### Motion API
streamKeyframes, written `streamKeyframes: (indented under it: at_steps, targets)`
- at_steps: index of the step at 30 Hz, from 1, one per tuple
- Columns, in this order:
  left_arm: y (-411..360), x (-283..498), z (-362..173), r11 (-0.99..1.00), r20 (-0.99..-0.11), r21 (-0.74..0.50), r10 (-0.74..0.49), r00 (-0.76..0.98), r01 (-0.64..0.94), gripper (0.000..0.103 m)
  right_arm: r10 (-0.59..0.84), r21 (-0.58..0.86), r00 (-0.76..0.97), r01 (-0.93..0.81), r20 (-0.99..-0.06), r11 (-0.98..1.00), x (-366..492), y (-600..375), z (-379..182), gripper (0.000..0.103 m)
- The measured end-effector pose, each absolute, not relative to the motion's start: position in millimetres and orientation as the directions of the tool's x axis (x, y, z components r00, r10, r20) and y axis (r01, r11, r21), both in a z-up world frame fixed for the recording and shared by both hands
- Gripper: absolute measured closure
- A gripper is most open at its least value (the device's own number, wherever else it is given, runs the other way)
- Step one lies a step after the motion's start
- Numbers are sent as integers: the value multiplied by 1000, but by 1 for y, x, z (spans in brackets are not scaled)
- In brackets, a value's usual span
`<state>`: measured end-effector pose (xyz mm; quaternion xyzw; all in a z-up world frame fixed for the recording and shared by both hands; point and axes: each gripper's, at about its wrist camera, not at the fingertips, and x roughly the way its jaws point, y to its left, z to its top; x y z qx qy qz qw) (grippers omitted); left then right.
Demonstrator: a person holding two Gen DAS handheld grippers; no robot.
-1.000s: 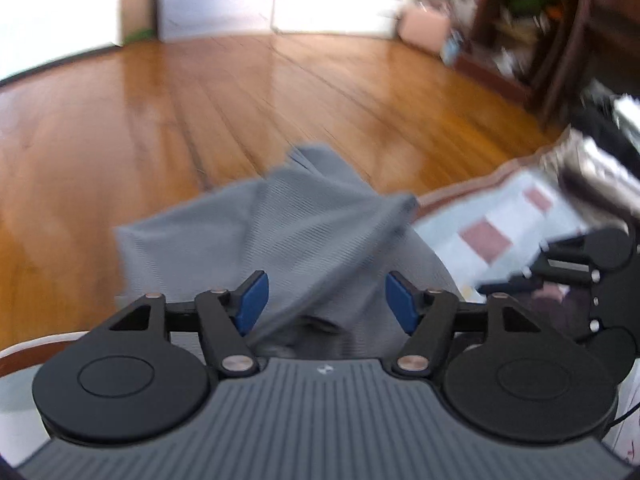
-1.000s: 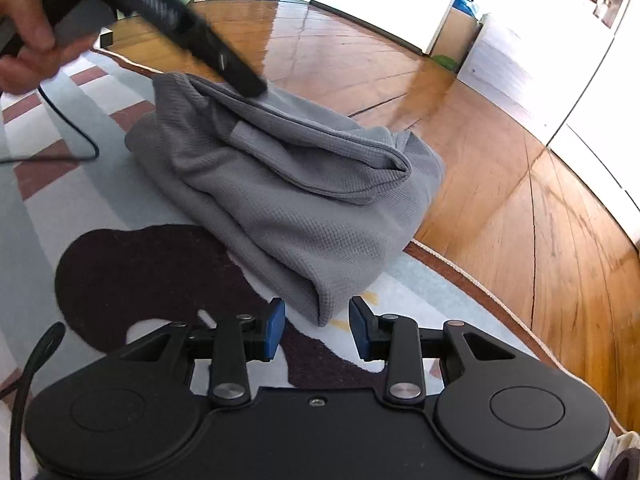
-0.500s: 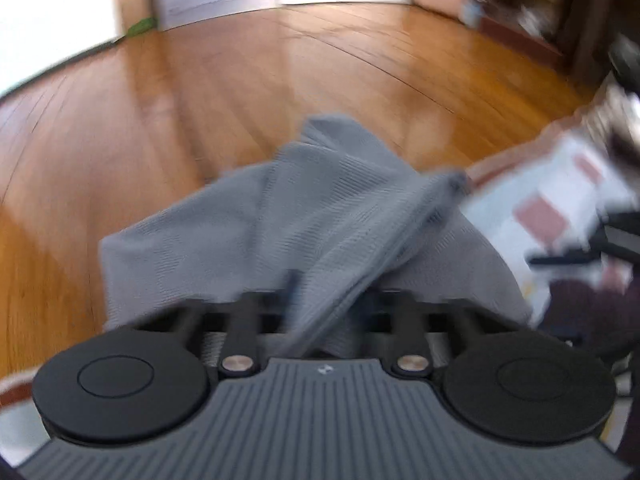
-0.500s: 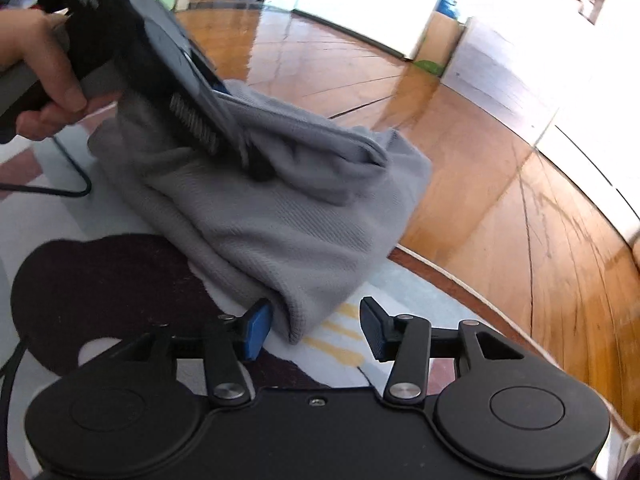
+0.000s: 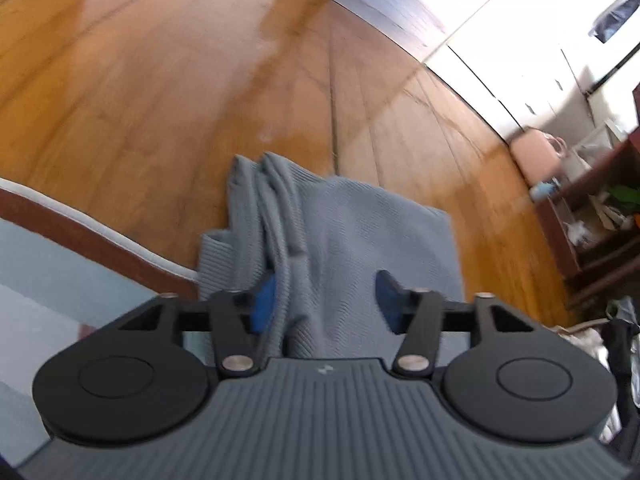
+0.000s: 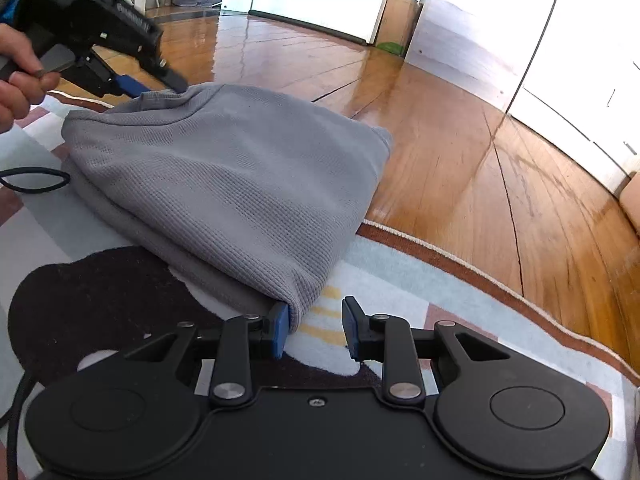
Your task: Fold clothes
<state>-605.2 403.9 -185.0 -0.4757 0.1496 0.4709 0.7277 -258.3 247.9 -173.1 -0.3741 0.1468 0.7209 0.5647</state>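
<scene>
A grey knit garment (image 6: 224, 184) lies folded on the patterned rug (image 6: 420, 280), its far end over the wood floor. My right gripper (image 6: 314, 334) is open at the garment's near corner, with the cloth touching its left blue pad. My left gripper (image 5: 326, 300) is open at the garment's (image 5: 344, 236) other end, with folds of cloth lying between its jaws. It also shows in the right wrist view (image 6: 136, 84), held by a hand at the far left edge of the garment.
Wood floor (image 6: 460, 148) lies beyond the rug's brown border. A black cable (image 6: 32, 180) loops on the rug at left. A dark wooden shelf (image 5: 600, 220) with clutter stands at right, and white doors line the back wall.
The left gripper was shut on the cloth half a second ago and has opened. The top layer has been laid flat over the garment. The right gripper moved in to the near corner.
</scene>
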Motion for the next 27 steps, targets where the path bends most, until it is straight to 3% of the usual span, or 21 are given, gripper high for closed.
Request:
streamKeyframes:
  at_steps: [4, 7, 8, 10, 11, 12, 13, 14, 19, 24, 26, 27]
  targets:
    - [394, -603, -180, 119, -725, -501, 483, 491, -857, 47, 730, -243, -92, -909, -678, -339, -263, 245, -171, 71]
    - [386, -601, -178, 155, -743, -479, 453, 493, -864, 32, 744, -285, -97, -885, -661, -368, -267, 246, -172, 71]
    - [385, -598, -179, 166, -749, -469, 447, 490, -868, 22, 746, -293, -97, -880, -659, -373, -269, 247, -174, 71]
    - [388, -588, -183, 186, -763, -441, 438, 476, -878, 20, 747, -303, -95, -875, -658, -378, -271, 250, -178, 71]
    - [388, -582, -184, 199, -773, -409, 442, 454, -890, 37, 748, -306, -94, -874, -657, -378, -272, 251, -179, 71]
    - [387, -574, -183, 231, -783, -358, 453, 426, -905, 85, 751, -307, -97, -873, -653, -380, -272, 252, -180, 75]
    - [385, -565, -181, 275, -789, -302, 465, 402, -913, 94, 757, -303, -107, -874, -644, -380, -271, 253, -180, 81]
    - [382, -561, -175, 301, -784, -269, 483, 390, -915, 94, 768, -294, -119, -879, -629, -376, -270, 252, -178, 97]
    - [358, -565, -143, 310, -733, -277, 544, 409, -909, 94, 833, -187, -139, -942, -536, -278, -253, 241, -163, 99]
    - [352, -550, -179, 311, -864, -149, 422, 276, -939, 87, 759, -139, -146, -945, -635, -297, -241, 241, -178, 99]
    - [352, -551, -176, 305, -856, -134, 444, 265, -943, 86, 738, -165, -139, -932, -660, -323, -247, 237, -182, 99]
    - [353, -552, -171, 293, -844, -118, 474, 252, -949, 79, 732, -176, -134, -928, -668, -330, -250, 235, -182, 98]
